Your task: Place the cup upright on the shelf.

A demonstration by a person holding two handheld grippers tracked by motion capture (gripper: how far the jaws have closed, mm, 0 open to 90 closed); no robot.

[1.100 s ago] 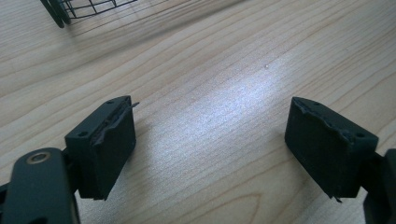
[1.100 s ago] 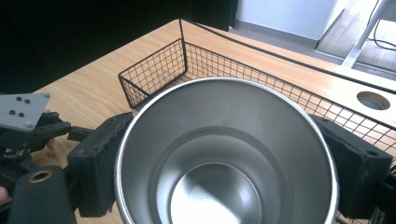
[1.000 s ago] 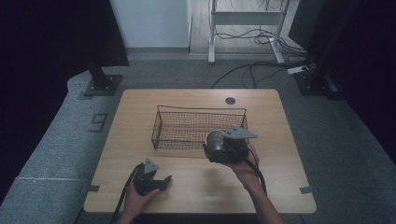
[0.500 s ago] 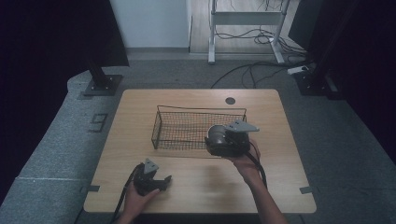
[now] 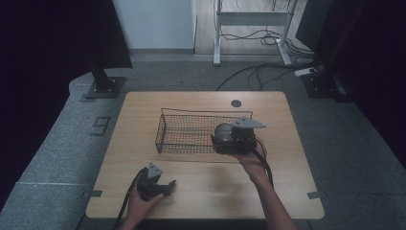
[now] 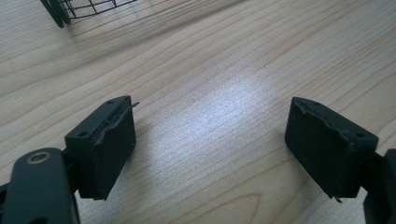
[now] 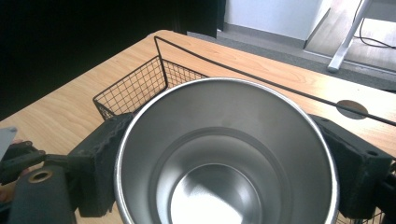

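My right gripper [image 5: 229,138] is shut on a shiny steel cup [image 5: 221,133], held above the right end of a black wire basket [image 5: 187,132]. In the right gripper view I look straight into the cup's [image 7: 224,154] empty mouth, with a black jaw pressed on each side of the rim. The basket [image 7: 135,88] lies beyond and below it. My left gripper [image 5: 164,185] rests near the table's front left edge, open. In the left gripper view its jaws stand wide apart with bare wood between them, and a basket corner [image 6: 79,7] is at the top left.
The wooden table [image 5: 287,163] has a round cable hole [image 5: 236,103] at the back. Beyond the table are a dark stand base [image 5: 103,86], a desk frame and loose cables on the floor [image 5: 258,72].
My right gripper has carried the cup slightly farther from the person and to the right, over the basket's right end. The left gripper has stayed put.
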